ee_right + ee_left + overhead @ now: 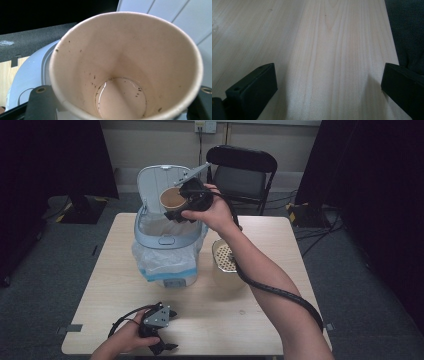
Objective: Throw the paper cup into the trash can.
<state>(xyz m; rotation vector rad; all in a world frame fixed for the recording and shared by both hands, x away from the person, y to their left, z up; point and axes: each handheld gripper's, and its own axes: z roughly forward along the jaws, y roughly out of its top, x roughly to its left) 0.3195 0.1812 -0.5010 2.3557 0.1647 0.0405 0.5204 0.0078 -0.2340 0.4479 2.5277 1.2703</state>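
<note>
The right gripper [186, 196] clamps a cup [172, 199] over the far bin [165, 240], likely for dumping; the left gripper [162, 347] rests wide, near.

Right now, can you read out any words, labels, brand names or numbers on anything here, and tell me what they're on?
None can be read.
paper cup: plain inside, only dark specks and a little liquid at the bottom.
bin: a small plate low on its front is too small and blurred to read.
wall socket: no marking can be made out.
table: bare wood grain.
</note>
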